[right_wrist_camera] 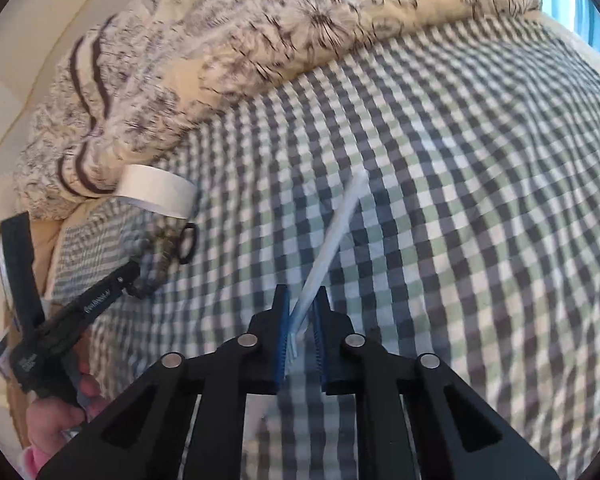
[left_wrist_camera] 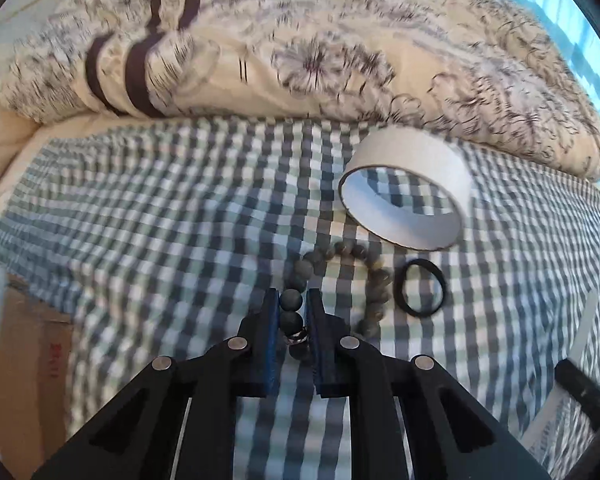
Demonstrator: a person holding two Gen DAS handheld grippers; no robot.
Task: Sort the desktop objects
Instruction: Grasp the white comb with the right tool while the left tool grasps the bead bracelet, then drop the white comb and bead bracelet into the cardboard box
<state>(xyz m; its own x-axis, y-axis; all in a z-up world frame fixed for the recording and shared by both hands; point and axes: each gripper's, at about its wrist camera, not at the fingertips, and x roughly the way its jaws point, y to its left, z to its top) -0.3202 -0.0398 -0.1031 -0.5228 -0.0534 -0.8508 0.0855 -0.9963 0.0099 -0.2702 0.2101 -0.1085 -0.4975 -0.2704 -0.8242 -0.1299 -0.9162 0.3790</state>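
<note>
A dark beaded bracelet [left_wrist_camera: 352,276] lies on the checked cloth [left_wrist_camera: 160,208]. My left gripper [left_wrist_camera: 294,300] is shut on the beads at its near-left side. A white tape roll [left_wrist_camera: 406,190] rests on its side just beyond the bracelet, and a black hair tie [left_wrist_camera: 420,286] lies to the right. In the right wrist view my right gripper [right_wrist_camera: 305,296] is shut on the brush end of a white toothbrush [right_wrist_camera: 332,232], whose handle points up and away. The left gripper [right_wrist_camera: 140,276], tape roll [right_wrist_camera: 156,190], bracelet [right_wrist_camera: 162,244] and hair tie [right_wrist_camera: 188,242] appear at far left.
A rumpled dandelion-print duvet [left_wrist_camera: 320,40] is piled along the far edge of the checked cloth. A cardboard box [left_wrist_camera: 32,344] sits at the left. A hand [right_wrist_camera: 60,412] holds the left gripper's handle. A bright window [left_wrist_camera: 580,40] is at the right.
</note>
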